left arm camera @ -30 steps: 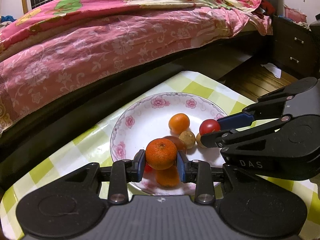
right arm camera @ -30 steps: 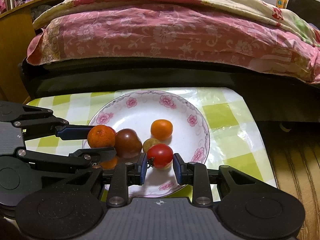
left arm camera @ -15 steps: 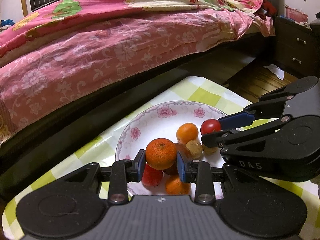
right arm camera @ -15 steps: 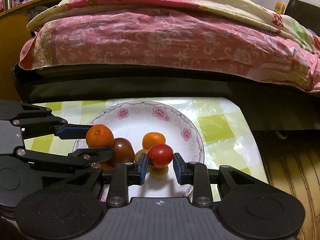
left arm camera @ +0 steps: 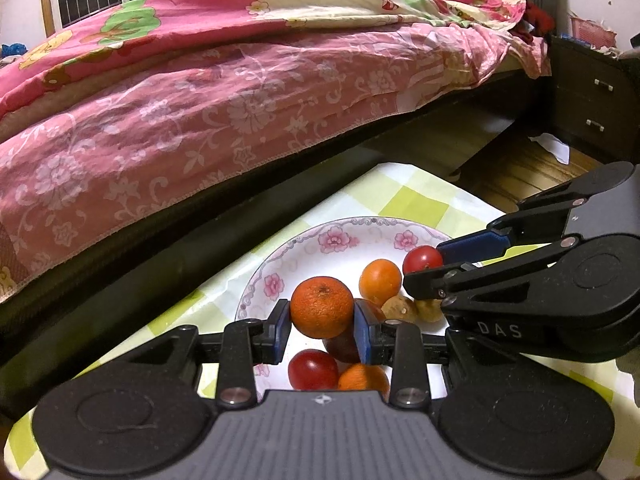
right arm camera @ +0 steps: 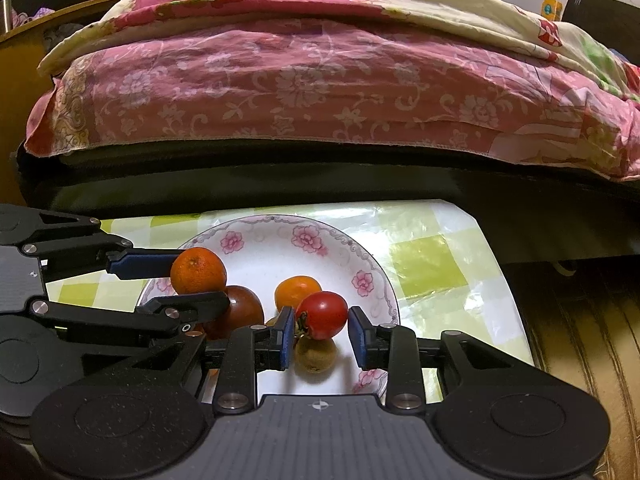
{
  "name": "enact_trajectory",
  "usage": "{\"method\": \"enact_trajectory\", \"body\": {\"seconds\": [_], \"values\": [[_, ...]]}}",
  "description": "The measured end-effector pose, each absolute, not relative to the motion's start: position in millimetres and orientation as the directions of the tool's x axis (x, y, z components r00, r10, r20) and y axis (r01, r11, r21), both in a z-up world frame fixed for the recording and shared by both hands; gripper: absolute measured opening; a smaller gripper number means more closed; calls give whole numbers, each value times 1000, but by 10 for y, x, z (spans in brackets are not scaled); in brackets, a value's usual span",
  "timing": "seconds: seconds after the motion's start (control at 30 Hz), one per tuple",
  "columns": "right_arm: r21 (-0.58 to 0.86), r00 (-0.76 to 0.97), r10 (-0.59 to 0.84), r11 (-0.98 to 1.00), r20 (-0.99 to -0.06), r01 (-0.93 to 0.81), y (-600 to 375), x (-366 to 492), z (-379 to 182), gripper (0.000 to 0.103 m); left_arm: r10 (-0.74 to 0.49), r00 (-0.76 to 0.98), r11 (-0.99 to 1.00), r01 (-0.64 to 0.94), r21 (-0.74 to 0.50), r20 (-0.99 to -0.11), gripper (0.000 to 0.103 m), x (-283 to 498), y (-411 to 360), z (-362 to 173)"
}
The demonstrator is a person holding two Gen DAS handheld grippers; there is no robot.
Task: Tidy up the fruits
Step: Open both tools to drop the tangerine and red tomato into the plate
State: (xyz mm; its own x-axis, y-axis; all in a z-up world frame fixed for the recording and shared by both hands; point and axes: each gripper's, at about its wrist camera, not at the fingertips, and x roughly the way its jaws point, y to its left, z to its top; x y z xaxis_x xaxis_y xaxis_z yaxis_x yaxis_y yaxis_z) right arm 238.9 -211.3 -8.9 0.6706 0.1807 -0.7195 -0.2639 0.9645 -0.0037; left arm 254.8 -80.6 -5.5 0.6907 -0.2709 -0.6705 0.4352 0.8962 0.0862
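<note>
My left gripper [left arm camera: 322, 330] is shut on a mandarin orange [left arm camera: 322, 307] and holds it just above the flowered white plate [left arm camera: 332, 240]. My right gripper [right arm camera: 320, 336] has a red tomato [right arm camera: 322, 314] between its blue pads. Its jaws are opening slightly, and the pads still touch the tomato. Both grippers hover over the plate side by side. In the plate lie another orange [right arm camera: 298, 290], a dark red fruit [right arm camera: 240, 312], a small brown fruit [right arm camera: 316, 354], a second tomato [left arm camera: 313, 369] and one more orange [left arm camera: 364, 376].
The plate sits on a low table with a green and white checked cover [right arm camera: 432, 264]. Close behind stands a bed with a pink flowered quilt [left arm camera: 240, 92]. A dark drawer cabinet [left arm camera: 592, 108] and wooden floor [right arm camera: 580, 320] lie to the right.
Both grippers keep their fruit. The plate has slid lower in both views and more of the bed shows. The right jaws stand a little wider around the tomato.
</note>
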Motion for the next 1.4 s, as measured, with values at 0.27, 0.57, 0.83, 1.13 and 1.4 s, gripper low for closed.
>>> {"method": "enact_trajectory", "body": {"seconds": [0.27,0.57,0.83,1.13,1.4], "values": [[10,668,186,966,-720,-259,-2126,2425,-107,28,-287,691,892,445,78,-664,41,2596,-801,-63],[15,666,183,968,-723,-249,-2154,2446,-124,28,-289,690,895,441,69,-663,46,2621,-803,-63],[21,667,180,971,-723,-238,-2191,2459,-127,28,-282,692,901,429,65,-664,52,2636,-782,-61],[11,673,167,973,-720,-230,-2191,2423,-93,31,-260,697,907,415,79,-668,52,2579,-778,-12],[14,678,170,973,-716,-229,-2176,2360,-13,38,-241,709,913,397,93,-663,52,2470,-739,105]]}}
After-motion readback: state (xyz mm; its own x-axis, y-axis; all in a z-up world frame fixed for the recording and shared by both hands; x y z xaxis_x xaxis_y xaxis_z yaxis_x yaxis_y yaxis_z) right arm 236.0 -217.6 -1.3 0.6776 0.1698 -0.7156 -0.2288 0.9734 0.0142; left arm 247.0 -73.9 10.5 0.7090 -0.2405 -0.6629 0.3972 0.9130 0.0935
